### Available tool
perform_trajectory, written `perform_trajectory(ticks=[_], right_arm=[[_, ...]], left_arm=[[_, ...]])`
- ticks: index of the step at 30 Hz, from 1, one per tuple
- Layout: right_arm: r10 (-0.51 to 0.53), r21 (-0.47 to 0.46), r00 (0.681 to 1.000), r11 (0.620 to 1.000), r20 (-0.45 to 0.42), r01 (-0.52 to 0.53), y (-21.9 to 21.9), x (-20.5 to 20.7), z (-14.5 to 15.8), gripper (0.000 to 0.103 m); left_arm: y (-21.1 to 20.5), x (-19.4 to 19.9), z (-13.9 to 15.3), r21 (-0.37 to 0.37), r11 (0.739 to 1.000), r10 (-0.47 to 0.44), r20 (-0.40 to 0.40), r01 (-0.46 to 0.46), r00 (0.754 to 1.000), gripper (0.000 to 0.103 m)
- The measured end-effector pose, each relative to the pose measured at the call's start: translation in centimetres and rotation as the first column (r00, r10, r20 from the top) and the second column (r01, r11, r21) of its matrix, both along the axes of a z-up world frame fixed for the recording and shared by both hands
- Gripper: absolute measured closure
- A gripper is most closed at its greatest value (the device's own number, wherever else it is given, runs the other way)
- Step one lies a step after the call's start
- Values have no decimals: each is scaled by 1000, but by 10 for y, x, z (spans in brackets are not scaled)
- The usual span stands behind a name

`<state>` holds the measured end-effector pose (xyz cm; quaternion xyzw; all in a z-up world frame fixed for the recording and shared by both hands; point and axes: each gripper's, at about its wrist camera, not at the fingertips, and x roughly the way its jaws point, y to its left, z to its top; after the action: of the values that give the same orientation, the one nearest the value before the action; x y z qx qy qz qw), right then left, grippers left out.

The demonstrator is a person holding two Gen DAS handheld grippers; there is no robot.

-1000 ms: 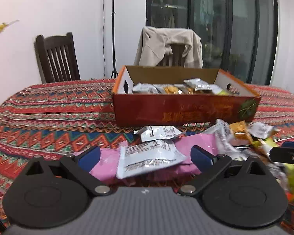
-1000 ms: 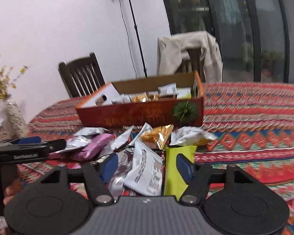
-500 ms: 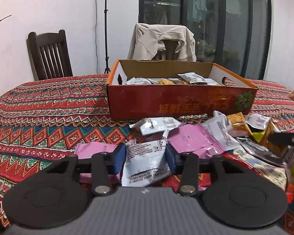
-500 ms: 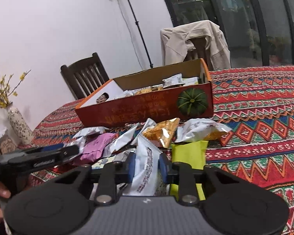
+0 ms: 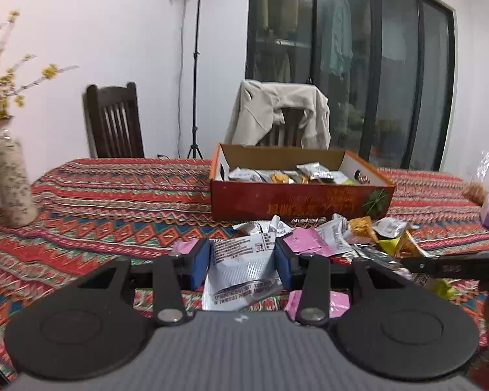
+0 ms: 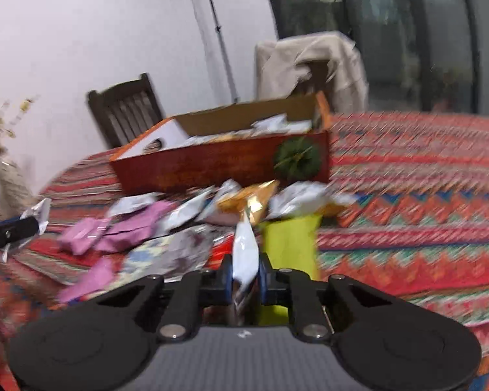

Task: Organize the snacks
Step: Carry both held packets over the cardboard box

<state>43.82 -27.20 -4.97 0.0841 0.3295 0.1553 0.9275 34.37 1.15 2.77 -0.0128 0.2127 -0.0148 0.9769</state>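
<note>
The left gripper (image 5: 243, 265) with blue pads is squeezed onto a flat silver and white snack packet (image 5: 241, 268) with small black print. The packet is crumpled between the pads and sits up off the table (image 5: 114, 208), which wears a red, orange and blue zigzag cloth.

The right gripper (image 6: 243, 282) has just been closing. Its jaws stand very narrow and pinch a thin white and silver snack packet (image 6: 244, 254) that stands on its edge between the pads. This view is blurry, so I cannot tell if that packet has left the table yet.

A messy pile of snacks lies on the table in front of both grippers: pink packets (image 5: 304, 242), a gold foil packet (image 5: 362, 226) and a yellow-green packet (image 6: 290, 241) just beside the right gripper's packet.

Behind the pile sits a wide red cardboard box (image 5: 296, 200) with an open top. More snack packets already lie inside it. A dark wooden chair (image 5: 114, 120) and a chair with a beige jacket (image 5: 277, 110) stand past the table.
</note>
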Motion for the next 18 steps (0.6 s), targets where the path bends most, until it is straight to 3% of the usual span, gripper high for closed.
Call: perform_trajectory(ticks=[2,8,18], right_arm=[[-19,-81,998,996,53,23,10,-16,8,92],[3,-155,975,987,224,33,17,-95,60,92],[23,-180,923,982,385,51,6,-237,127,92]], left_arm=[[2,-19,8,1,1000,6,18,-6,1000,60],[9,-82,33,-4,1000,8,80,-7,997,60],[12,-170,61,11,1000,7,151,-9,988,59]])
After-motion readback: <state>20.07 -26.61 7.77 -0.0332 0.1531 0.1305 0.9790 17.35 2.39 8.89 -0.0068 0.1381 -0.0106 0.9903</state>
